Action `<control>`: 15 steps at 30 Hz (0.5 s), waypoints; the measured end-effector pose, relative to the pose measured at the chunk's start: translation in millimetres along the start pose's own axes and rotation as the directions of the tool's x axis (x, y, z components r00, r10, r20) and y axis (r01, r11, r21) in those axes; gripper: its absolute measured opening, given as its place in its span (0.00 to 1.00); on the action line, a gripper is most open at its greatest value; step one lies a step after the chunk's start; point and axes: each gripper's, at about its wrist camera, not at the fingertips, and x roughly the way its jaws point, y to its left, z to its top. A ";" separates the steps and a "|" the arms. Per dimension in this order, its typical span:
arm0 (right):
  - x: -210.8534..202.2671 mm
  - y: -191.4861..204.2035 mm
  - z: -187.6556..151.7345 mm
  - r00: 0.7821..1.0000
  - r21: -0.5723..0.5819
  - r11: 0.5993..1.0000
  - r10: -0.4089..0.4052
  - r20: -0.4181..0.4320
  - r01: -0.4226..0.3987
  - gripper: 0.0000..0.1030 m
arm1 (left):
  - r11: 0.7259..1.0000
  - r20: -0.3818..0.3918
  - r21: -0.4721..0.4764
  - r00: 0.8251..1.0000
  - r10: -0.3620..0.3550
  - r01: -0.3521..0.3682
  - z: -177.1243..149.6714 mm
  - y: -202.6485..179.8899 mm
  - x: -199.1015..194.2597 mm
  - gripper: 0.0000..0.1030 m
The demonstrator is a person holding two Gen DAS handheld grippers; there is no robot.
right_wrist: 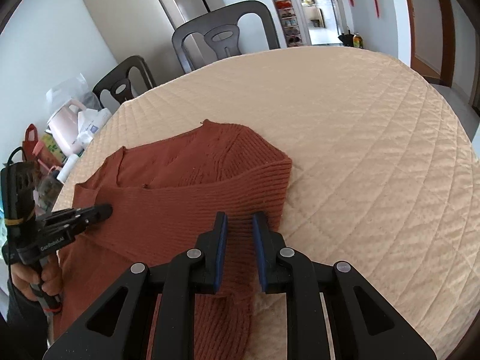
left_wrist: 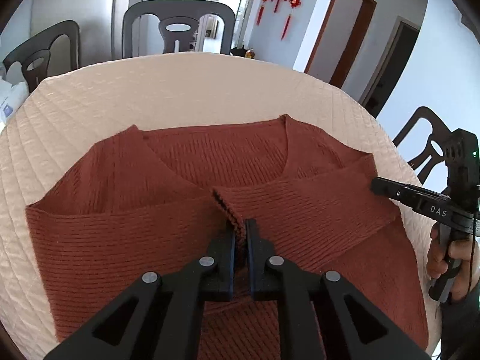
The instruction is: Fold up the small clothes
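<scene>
- The rust-brown ribbed knit sweater (left_wrist: 186, 162) lies flat on the quilted cream table cover (left_wrist: 180, 90), at the near edge of the table, closest to the person. Its V-neck opens toward the far edge where the dark chairs (left_wrist: 178, 27) stand.
- Both sleeves are folded in across the chest, their long axes running crosswise, parallel to the near edge. Their cuffs meet near the middle of the body.
- The left gripper (left_wrist: 240, 234) has its jaws drawn almost together on the cuff of the right-hand sleeve (left_wrist: 229, 210). The ribbed edge of the knit stands up pinched between the blue pads.
- The right gripper (right_wrist: 240, 225) hovers low over the sweater's right side, near the folded shoulder edge (right_wrist: 282, 177). Its jaws stand a little apart with knit showing in the gap; whether the pads press on the fabric I cannot tell.
- In the left wrist view the right gripper (left_wrist: 387, 187) reaches in from the table's right edge, its tip just at the sweater's right shoulder.
- The relation that matters: the pinched cuff sits at the garment's centre line, directly ahead of the left gripper, so the left hand is nearer the sleeve end and the right hand nearer the outer fold.
- As a judgement, the sleeve would be carried along its own crosswise axis while the right side stays anchored.
</scene>
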 end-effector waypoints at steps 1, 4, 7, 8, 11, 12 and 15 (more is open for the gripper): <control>-0.7 0.7 0.7 1.000 -0.006 1.000 -0.008 -0.002 0.008 0.16 | 1.000 0.002 -0.010 1.000 0.002 -0.002 0.2 0.6 -4.2 0.10; -5.6 -0.8 5.6 0.999 -0.011 0.999 -0.030 0.011 0.030 0.16 | 0.999 0.040 0.007 0.998 0.046 -0.046 1.0 -0.6 -18.2 0.10; -5.6 -3.0 13.7 0.999 -0.003 1.000 -0.025 0.026 0.025 0.16 | 0.998 0.074 0.002 0.996 0.058 -0.059 7.2 -1.5 -23.7 0.13; -1.0 -3.4 17.0 0.999 -0.011 0.999 -0.032 0.020 0.032 0.16 | 0.998 0.075 -0.002 0.995 0.061 -0.061 9.8 -2.2 -22.1 0.14; 14.4 -7.6 20.2 0.998 -0.018 0.998 -0.055 -0.014 0.055 0.16 | 0.996 0.029 0.005 0.996 0.086 -0.087 15.7 -1.2 -2.5 0.16; 13.7 -7.2 20.4 0.998 -0.028 0.998 -0.058 -0.010 0.057 0.16 | 0.995 0.001 0.004 0.995 0.099 -0.099 15.1 1.1 5.3 0.16; -0.6 -2.5 15.8 0.997 -0.038 0.996 -0.079 -0.010 0.079 0.16 | 0.995 0.013 0.011 0.995 0.101 -0.101 5.2 2.8 -2.4 0.16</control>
